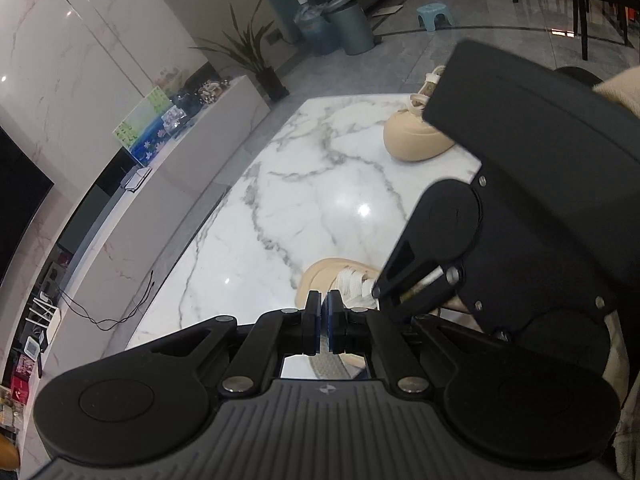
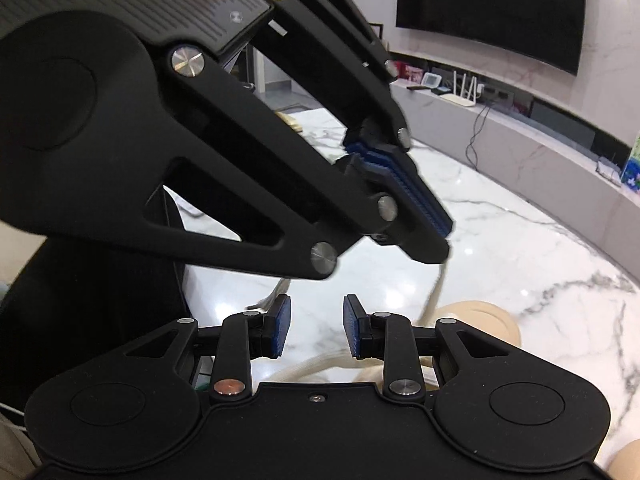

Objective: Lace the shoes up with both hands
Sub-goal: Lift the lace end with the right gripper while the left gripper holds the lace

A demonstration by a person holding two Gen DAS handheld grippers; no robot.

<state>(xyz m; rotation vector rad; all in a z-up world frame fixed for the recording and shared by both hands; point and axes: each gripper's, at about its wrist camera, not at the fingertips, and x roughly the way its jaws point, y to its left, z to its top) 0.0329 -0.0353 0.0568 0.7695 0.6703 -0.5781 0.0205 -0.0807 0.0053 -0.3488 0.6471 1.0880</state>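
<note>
Item: beige shoe (image 1: 320, 280) at the marble surface's (image 1: 304, 184) near edge, second shoe (image 1: 412, 140) toward its far edge; left tool (image 1: 323, 312) pinched shut, apparently on a lace (image 2: 434, 292) seen only from the right wrist; right tool (image 2: 316, 326) part-open, empty; advice: keep lace taut while threading.

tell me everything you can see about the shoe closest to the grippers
The near shoe is beige with a smooth rounded toe, a thick sole and flat white laces across the front. It sits on the white marble table, toe pointing away. Both grippers hide its rear. A pale lace strand runs up toward the left gripper, whose jaws are shut.
</note>
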